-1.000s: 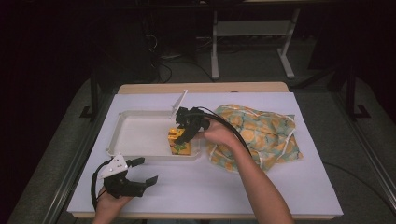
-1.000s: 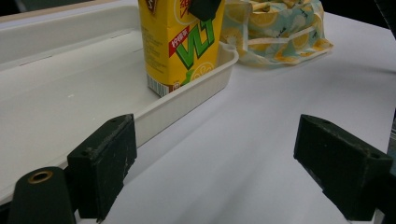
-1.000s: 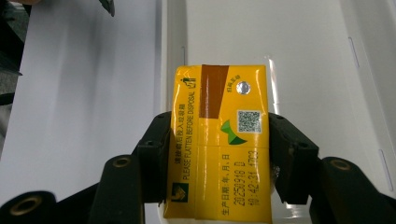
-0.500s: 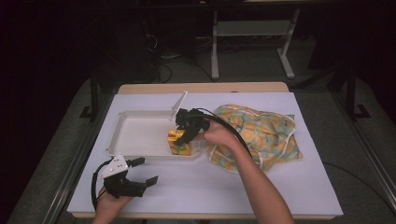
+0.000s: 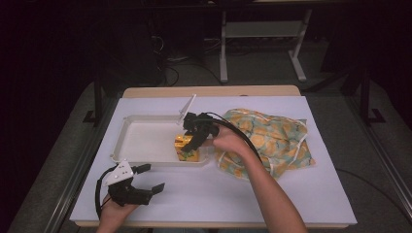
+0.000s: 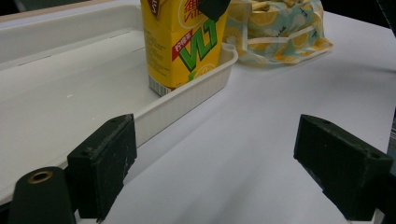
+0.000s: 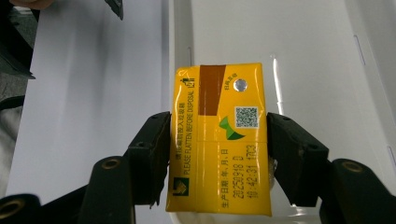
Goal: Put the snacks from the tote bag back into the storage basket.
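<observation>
Straddling the yellow drink carton point(image 7: 218, 140), right gripper point(image 7: 217, 156) jaws had just been opening, pads barely off its sides | carton upright in white tray point(image 5: 145, 141) near corner, beside patterned bag point(image 5: 272, 141) | left gripper point(image 5: 145, 178) open, empty, on table point(image 5: 218, 194).

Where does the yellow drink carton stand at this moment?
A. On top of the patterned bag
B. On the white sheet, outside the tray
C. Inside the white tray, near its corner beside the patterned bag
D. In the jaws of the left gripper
C: the left gripper view shows the yellow drink carton upright inside the white tray, close to the corner wall nearest the patterned bag.
</observation>
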Demonstrator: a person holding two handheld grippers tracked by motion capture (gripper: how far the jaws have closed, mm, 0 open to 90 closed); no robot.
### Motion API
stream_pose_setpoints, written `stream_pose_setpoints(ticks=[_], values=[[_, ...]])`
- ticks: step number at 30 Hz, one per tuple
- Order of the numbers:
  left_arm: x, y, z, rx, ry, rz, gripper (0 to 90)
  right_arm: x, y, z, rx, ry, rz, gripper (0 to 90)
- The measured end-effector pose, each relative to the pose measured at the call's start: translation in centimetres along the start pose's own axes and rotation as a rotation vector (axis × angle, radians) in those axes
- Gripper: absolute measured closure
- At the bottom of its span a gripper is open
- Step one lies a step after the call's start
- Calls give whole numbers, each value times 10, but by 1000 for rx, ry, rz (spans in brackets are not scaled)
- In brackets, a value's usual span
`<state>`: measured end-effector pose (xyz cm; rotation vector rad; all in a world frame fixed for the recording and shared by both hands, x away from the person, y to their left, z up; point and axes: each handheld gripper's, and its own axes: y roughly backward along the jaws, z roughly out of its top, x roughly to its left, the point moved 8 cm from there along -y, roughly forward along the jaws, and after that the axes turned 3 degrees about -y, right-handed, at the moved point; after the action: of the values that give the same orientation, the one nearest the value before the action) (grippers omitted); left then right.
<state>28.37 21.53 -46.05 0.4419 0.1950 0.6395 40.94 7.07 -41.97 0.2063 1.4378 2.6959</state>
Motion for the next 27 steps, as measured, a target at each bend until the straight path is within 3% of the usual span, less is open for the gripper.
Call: stream_pose_setpoints(ticks=[10, 27], values=[[0, 0, 0, 1, -3, 2, 131, 2, 6, 3, -24, -3, -2, 400], [1, 0, -1, 8, -7, 4, 131, 3, 29, -3, -61, -36, -31, 355]])
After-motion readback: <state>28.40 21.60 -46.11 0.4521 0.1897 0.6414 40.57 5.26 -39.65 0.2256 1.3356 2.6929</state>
